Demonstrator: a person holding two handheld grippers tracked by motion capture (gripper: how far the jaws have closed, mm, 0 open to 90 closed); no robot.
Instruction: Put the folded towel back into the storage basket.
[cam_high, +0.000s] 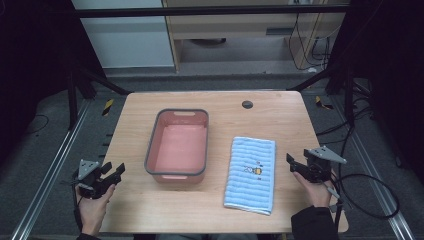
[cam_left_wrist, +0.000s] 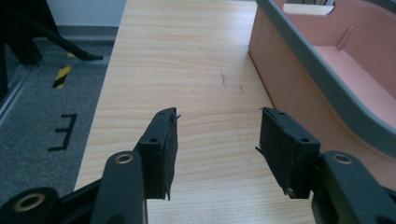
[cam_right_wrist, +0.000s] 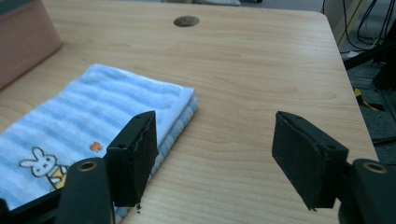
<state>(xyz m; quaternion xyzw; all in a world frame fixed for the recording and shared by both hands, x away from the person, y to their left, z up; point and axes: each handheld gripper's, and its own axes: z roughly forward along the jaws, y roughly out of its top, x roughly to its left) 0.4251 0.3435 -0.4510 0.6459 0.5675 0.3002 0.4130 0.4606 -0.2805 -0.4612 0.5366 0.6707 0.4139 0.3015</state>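
A folded blue striped towel (cam_high: 250, 174) with a small rabbit print lies on the wooden table (cam_high: 270, 120), right of centre. To its left stands a pink tub with a grey rim (cam_high: 178, 146), with nothing inside. My left gripper (cam_high: 116, 170) hovers at the table's left edge, open, nothing between its jaws; its own view has the tub's wall (cam_left_wrist: 299, 88) to the right. My right gripper (cam_high: 291, 163) is at the right edge, just right of the towel (cam_right_wrist: 93, 121), open and holding nothing.
A round cable hole (cam_high: 247, 104) sits near the table's far edge. Bare wood lies between the tub and the left edge and around the towel. Metal frame rails and cables (cam_high: 370, 190) run along the floor on both sides.
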